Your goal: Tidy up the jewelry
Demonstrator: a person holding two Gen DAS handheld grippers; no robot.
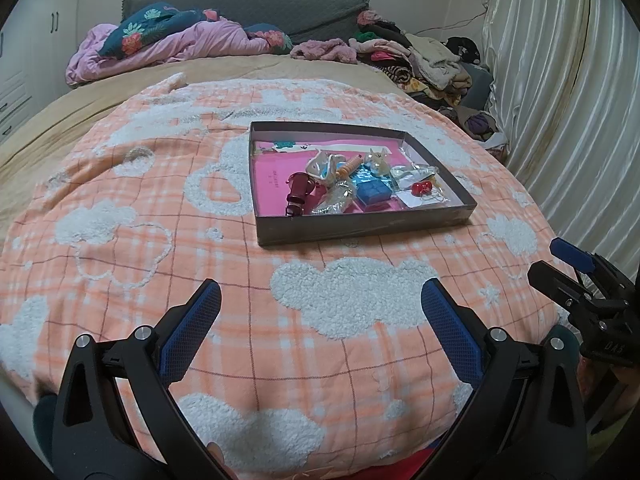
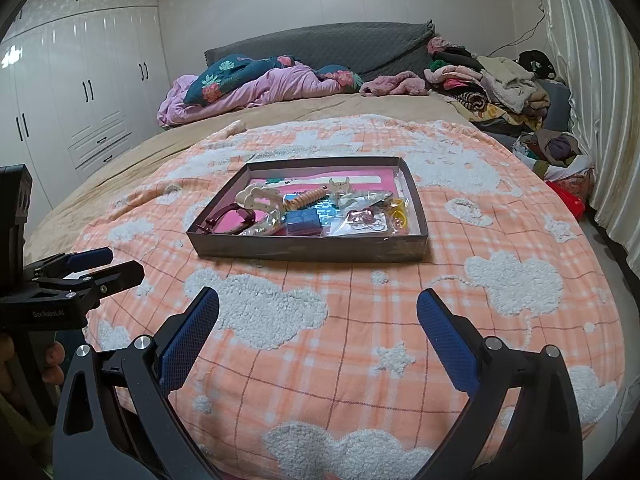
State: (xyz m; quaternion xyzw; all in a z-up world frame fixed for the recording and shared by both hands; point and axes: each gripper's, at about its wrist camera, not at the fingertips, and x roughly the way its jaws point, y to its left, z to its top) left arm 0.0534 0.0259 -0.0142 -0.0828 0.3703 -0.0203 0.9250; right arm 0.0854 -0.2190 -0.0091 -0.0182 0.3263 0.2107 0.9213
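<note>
Tray (image 1: 360,227): set on the blanket (image 1: 168,216), jewelry (image 1: 340,180) piled inside.
Left gripper (image 1: 320,312): jaws held apart, nothing gripped.
Right gripper (image 2: 318,314): jaws held apart, nothing gripped.

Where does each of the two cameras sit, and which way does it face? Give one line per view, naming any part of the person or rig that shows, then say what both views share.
Left wrist: sits on the left gripper, looks forward over the orange blanket at the tray; its own open fingers show, the right gripper at the right edge.
Right wrist: sits on the right gripper, faces the same way; its open fingers show, plus the left gripper and a hand at left.
Shared: tray, blue box, blanket.
</note>
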